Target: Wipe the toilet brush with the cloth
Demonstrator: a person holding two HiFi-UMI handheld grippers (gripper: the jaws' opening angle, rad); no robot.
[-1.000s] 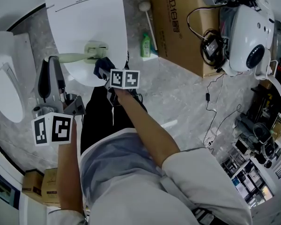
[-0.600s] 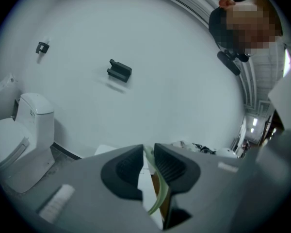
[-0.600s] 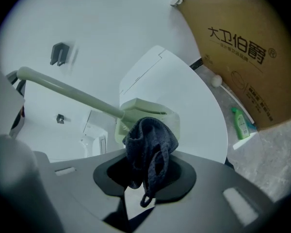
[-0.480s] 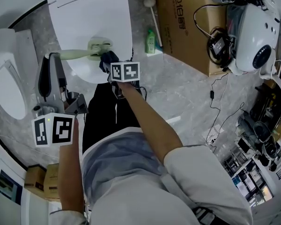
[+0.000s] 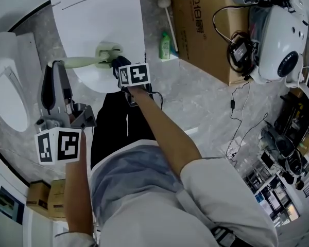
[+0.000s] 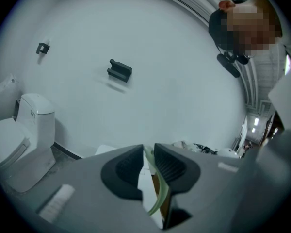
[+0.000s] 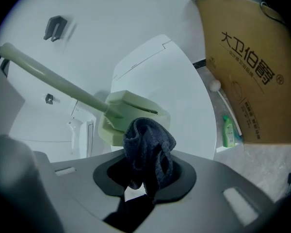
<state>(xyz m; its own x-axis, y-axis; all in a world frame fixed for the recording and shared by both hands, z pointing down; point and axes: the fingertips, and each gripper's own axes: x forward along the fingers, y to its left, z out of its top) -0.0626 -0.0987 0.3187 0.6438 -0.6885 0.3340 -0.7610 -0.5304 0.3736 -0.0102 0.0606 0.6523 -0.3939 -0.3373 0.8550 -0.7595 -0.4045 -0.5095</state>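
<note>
Right gripper view: the right gripper [image 7: 146, 173] pinches one dark cloth [image 7: 148, 147] — it touches the pale green head of the one toilet brush [image 7: 131, 111], over a white toilet lid [image 7: 184, 91]. The left gripper [image 6: 148, 160] has its jaws pressed nearly together on the brush handle [image 6: 158, 194].

White toilet [image 5: 100, 24] sitting right behind toilet brush [image 5: 85, 62], blocking way forward. Second toilet [image 5: 7, 99] crowding left side. Floor strip [image 5: 153, 14] between white toilet and big box [image 5: 203, 30] looking narrow, green bottle [image 5: 165, 45] standing in it. Cables [image 5: 232, 105] lying across floor on right
</note>
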